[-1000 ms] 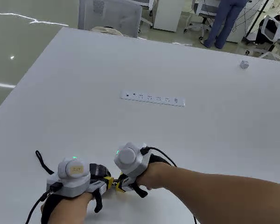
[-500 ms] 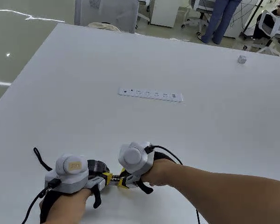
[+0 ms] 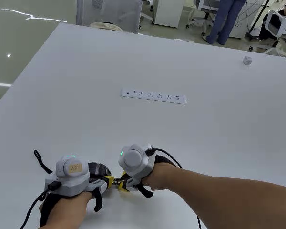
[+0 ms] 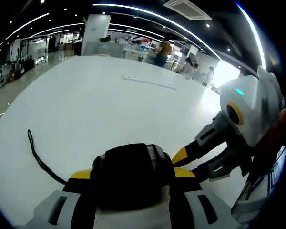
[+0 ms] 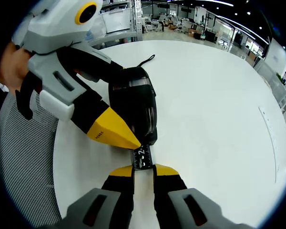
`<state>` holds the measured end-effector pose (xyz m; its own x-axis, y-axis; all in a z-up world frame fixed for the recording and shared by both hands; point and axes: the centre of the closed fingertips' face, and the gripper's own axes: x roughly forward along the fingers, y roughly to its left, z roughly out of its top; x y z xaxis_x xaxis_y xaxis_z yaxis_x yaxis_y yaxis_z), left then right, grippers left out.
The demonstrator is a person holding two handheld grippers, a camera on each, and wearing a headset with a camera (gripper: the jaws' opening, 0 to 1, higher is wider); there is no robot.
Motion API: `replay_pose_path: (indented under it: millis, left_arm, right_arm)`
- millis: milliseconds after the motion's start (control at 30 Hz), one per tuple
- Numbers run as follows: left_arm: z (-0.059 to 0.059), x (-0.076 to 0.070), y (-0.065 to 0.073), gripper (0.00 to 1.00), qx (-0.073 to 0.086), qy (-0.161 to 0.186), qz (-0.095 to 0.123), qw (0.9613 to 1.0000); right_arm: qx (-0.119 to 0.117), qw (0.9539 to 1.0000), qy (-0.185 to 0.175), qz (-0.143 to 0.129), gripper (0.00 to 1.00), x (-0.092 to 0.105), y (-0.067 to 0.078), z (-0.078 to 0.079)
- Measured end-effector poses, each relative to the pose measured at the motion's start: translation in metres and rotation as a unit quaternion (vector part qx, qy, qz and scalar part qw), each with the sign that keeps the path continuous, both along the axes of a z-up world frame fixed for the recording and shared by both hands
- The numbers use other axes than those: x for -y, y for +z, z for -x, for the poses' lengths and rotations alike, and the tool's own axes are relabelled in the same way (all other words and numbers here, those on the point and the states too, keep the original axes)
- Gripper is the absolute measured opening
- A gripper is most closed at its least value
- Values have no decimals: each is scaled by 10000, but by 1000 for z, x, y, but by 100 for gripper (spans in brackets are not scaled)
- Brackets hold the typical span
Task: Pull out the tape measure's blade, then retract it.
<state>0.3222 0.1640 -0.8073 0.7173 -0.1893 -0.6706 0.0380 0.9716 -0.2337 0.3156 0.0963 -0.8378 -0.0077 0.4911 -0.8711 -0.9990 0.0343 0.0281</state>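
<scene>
Since half a second ago the gap between the two grippers has narrowed a little, so less blade spans between them.

Nearest, close to the table's (image 3: 86, 71) near edge and toward its left side, the right gripper (image 5: 143, 171) has its jaws drawn narrow onto the tip of the blade (image 5: 142, 159). Only a short marked stretch is out of the case. Just beyond, the left gripper (image 3: 106, 182) clasps the black tape measure (image 5: 133, 105) from both sides, and the case rests on the surface. A black strap (image 4: 40, 160) trails from the case toward the left edge.

The likeliest fault, as I judge it, is the thin blade slipping from that narrow pinch. The spring would then snap it back into the case. An off-line pull could also twist the case in the left jaws or kink the blade. With the near edge so close, a loosened case could slide off it.

There is plenty of open room to the right along the near edge. Farther out, a white power strip (image 3: 154, 96) lies mid-surface, well apart. A small grey object (image 3: 247, 60) sits near the far right edge.
</scene>
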Motion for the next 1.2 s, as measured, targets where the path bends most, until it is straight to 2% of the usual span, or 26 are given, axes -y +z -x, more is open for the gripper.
replay_pose_path:
  millis: [467,1200]
  left_arm:
    - [1,0,0,59,-29,11,70,10000]
    - [2,0,1,59,-84,-68,317,9994]
  right_arm:
    - [-14,9999,49,-152,14,-7,1,0]
    - [-12,9992,86,-379,14,-22,1,3]
